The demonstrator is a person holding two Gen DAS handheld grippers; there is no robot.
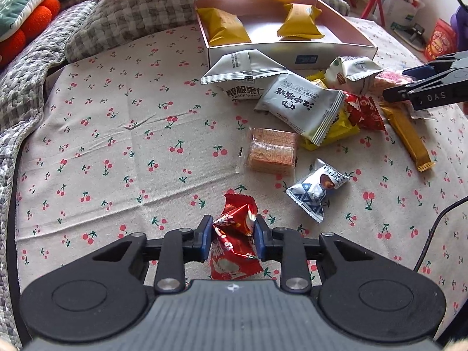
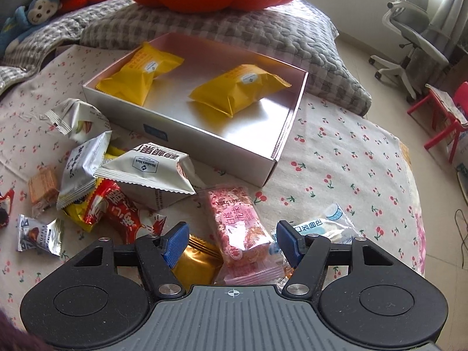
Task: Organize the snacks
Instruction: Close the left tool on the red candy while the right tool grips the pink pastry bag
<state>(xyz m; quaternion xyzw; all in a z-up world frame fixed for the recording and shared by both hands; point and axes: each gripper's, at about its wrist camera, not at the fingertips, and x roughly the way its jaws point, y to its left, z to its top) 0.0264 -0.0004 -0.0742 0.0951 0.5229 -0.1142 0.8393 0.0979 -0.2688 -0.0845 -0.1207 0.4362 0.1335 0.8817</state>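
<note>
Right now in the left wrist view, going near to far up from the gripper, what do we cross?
Left hand-held gripper shut on the red snack packet → clear-wrapped orange wafer block → grey-white pecan packet → open box holding two yellow packets → grey checked quilt.

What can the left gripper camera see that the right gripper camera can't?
Only the left wrist view shows the left gripper pinching a crinkly red candy wrapper.

Only the right wrist view shows the open right gripper over a pink nougat bar in clear plastic, plus a grey office chair and a blue monkey plush.

Both show the white cardboard box holding two yellow snack packets.
</note>
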